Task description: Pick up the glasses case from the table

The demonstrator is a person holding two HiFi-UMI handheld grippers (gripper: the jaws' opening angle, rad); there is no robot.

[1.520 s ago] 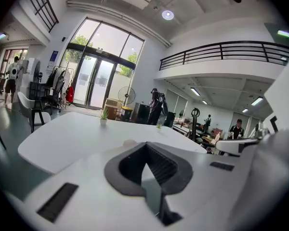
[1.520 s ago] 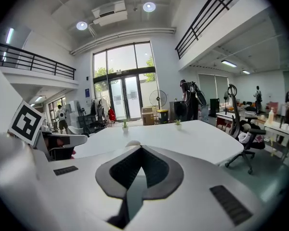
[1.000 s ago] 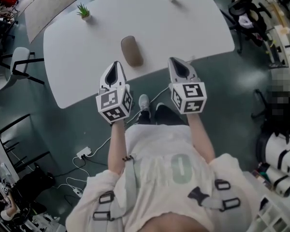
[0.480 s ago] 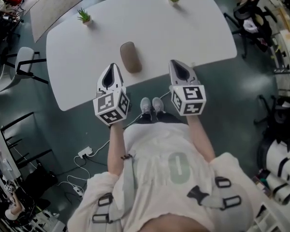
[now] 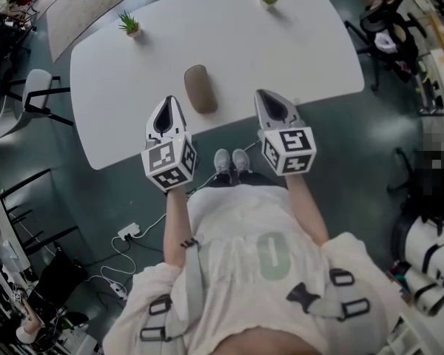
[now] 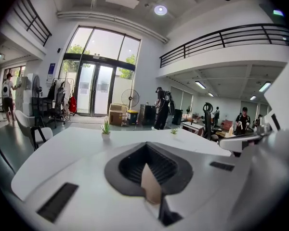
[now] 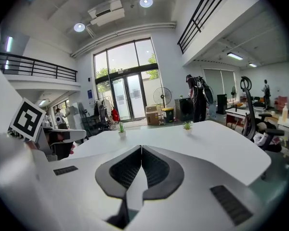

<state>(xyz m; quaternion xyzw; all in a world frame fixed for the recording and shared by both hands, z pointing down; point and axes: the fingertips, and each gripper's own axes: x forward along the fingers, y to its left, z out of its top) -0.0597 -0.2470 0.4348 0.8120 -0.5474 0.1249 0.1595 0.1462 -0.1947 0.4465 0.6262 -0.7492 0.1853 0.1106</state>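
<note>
The left gripper (image 5: 169, 102) and right gripper (image 5: 263, 95) are hovering clenched and empty; the brown glasses case (image 5: 200, 89) is lying on the table (image 5: 281, 43) between their fingertips (image 5: 172, 106), slightly ahead.

Count: one white table (image 5: 303, 50), on it one glasses case (image 5: 200, 89) and two potted plants (image 5: 129, 24). Grippers: two, a left gripper (image 5: 169, 103) and a right gripper (image 5: 266, 97), each bearing one marker cube (image 5: 169, 164). On the floor (image 5: 348, 146): one power strip (image 5: 129, 233), two shoes (image 5: 222, 160).

My right gripper (image 5: 263, 95) has edged forward over the table (image 5: 311, 43) edge, so the glasses case (image 5: 200, 89) lies nearer, ahead-left of it. My shoes (image 5: 231, 161) now stand together.
</note>
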